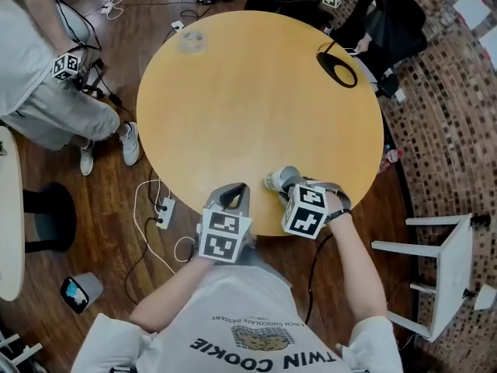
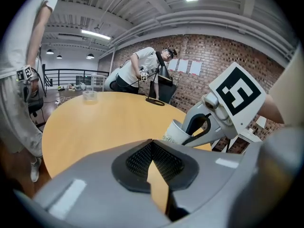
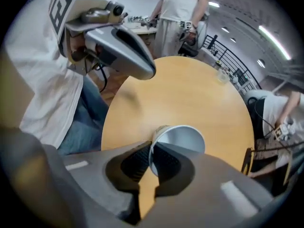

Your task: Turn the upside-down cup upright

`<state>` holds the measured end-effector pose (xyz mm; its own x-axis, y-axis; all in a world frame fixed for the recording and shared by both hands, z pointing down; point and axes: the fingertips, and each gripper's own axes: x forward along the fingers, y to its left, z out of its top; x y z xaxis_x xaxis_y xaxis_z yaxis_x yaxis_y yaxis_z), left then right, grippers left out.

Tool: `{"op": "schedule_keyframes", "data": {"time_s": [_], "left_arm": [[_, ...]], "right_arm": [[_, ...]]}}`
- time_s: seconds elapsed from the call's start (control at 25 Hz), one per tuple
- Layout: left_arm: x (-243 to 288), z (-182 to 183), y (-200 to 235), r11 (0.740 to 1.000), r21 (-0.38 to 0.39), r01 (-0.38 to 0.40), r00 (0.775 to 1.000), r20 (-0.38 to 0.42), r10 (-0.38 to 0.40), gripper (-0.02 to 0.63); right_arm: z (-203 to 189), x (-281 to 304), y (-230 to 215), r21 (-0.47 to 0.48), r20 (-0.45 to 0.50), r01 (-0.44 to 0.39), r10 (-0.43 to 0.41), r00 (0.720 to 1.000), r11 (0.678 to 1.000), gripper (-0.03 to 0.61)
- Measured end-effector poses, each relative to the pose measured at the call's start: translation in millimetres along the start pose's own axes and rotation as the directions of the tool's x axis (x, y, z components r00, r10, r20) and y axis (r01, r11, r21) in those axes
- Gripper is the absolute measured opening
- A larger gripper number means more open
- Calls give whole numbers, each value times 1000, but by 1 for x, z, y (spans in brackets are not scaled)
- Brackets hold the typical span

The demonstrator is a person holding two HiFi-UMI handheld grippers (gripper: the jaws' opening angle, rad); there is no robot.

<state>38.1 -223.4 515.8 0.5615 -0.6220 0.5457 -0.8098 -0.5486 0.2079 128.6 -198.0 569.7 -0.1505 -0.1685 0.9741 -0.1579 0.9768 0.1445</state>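
The right gripper [image 1: 291, 186] is clamped on the paper cup [image 1: 278, 179]. In the right gripper view one jaw sits inside the mouth and the other outside, pinching the cup's wall [image 3: 176, 144] between them. The cup is tilted, with its open mouth turned back towards that gripper. I cannot tell whether its base touches the round table [image 1: 256, 107].

The left gripper [image 1: 231, 194], just beside the right one on its left, has its jaws together with nothing between them.

Both grippers hang over the near rim of the table, so the edge runs right under them, with wooden floor and a power strip [image 1: 165, 212] below it. Ahead of them the tabletop is bare wood. A clear plastic cup [image 1: 192, 41] stands far ahead of the left gripper, and a black loop [image 1: 336, 68] lies far ahead of the right one near the opposite rim. Both are well apart from the paper cup. A white chair [image 1: 439, 274] stands off to the right of the right gripper, clear of the table.

The head view shows the cup only as a small shape past the marker cube. The left gripper view shows it from the side [image 2: 173, 132], slanted under the right gripper [image 2: 197, 129]. Only the right gripper view shows its grey inside.
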Motion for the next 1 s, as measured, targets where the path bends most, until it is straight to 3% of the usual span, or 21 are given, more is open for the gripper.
{"op": "schedule_keyframes", "data": {"time_s": [0.2, 0.4, 0.72, 1.0], "left_arm": [[-3, 2, 6, 1000, -16, -10, 1000, 4, 10, 6], [-7, -1, 14, 999, -31, -27, 1000, 8, 28, 5], [-7, -4, 14, 999, -34, -26, 1000, 11, 27, 5], [-11, -1, 15, 1000, -20, -7, 1000, 19, 8, 5]], "right_arm": [[-2, 16, 7, -201, -133, -41, 14, 991, 979, 11], [-6, 26, 12, -260, -184, -85, 37, 982, 962, 15], [2, 26, 8, -211, -121, -38, 12, 993, 977, 119], [17, 1, -3, -69, 11, 75, -74, 997, 995, 126]]}}
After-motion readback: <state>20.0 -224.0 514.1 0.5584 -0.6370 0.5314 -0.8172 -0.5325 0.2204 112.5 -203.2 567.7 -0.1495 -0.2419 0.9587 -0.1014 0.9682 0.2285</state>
